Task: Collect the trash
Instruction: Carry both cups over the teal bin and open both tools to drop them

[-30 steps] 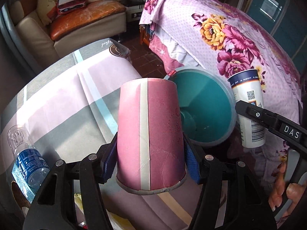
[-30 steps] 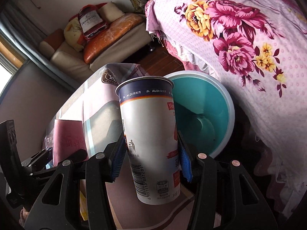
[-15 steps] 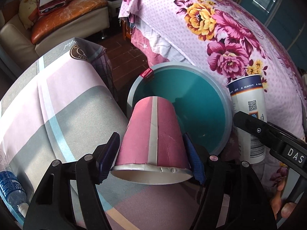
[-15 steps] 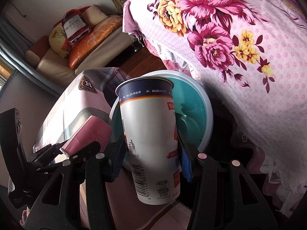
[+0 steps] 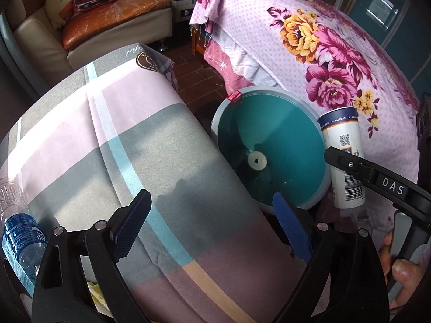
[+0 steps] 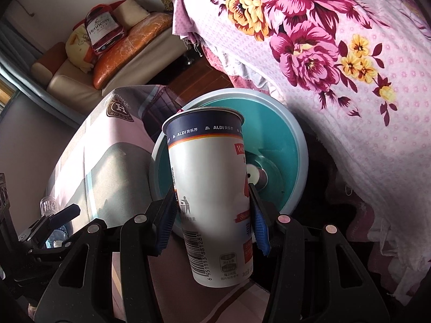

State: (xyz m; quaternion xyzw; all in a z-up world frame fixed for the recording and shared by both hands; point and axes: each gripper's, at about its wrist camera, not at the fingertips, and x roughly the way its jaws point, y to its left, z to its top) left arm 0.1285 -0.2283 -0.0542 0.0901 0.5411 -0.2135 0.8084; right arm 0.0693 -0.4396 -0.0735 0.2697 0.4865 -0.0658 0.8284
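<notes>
- The left gripper (image 5: 211, 227) hangs over the edge of the cloth-covered surface (image 5: 113, 145), its blue pads spreading apart with nothing between them.
- Just past that edge sits a teal trash bin (image 5: 269, 145), open mouth toward the gripper; what lies at its bottom cannot be made out.
- The right gripper (image 6: 212, 219) pinches a tall white ALDI paper cup (image 6: 208, 185) by its sides, held upright in front of the bin's rim.
- A clear water bottle (image 5: 20, 231) lies near the surface's left edge.
- A floral-covered bed (image 5: 317, 43) stands beside the bin.
</notes>
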